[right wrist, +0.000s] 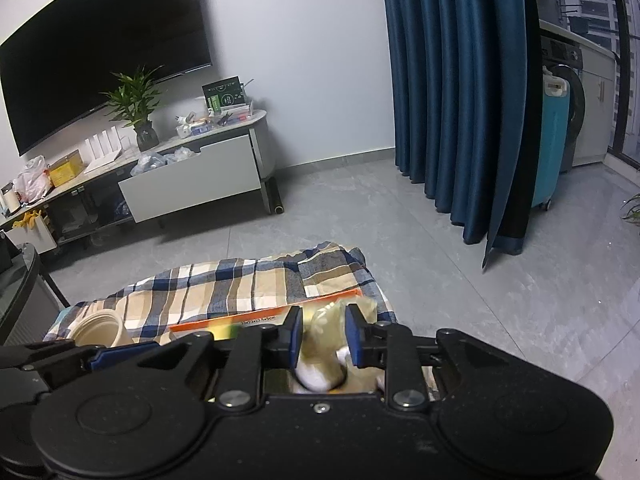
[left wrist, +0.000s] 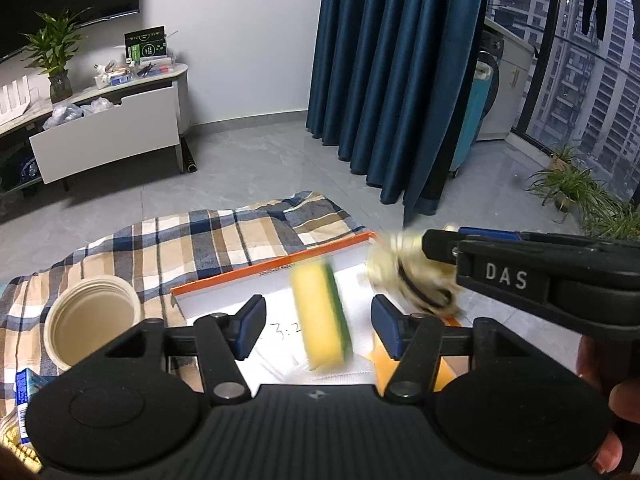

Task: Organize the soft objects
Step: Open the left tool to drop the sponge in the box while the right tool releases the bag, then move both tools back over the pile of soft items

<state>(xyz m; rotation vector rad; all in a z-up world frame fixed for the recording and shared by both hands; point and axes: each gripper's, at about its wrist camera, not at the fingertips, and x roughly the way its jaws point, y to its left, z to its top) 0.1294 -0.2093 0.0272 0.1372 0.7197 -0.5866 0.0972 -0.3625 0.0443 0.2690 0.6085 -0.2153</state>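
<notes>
A yellow sponge with a green scrub side (left wrist: 322,316) is blurred with motion over the white inside of an orange-rimmed box (left wrist: 276,266), between and beyond my left gripper's open fingers (left wrist: 318,326). My right gripper (left wrist: 430,248) comes in from the right and holds a blurred cream plush toy (left wrist: 404,272) over the box's right end. In the right wrist view the plush toy (right wrist: 322,354) sits between the right gripper's blue pads (right wrist: 322,334), which press on it. The box rim (right wrist: 240,318) shows just behind.
A cream round tub (left wrist: 94,316) stands open on the plaid cloth (left wrist: 208,240) left of the box. A blue packet (left wrist: 26,386) lies at the lower left. Grey floor, a TV cabinet (left wrist: 108,136), blue curtains (left wrist: 400,80) and potted plants (left wrist: 568,188) lie beyond.
</notes>
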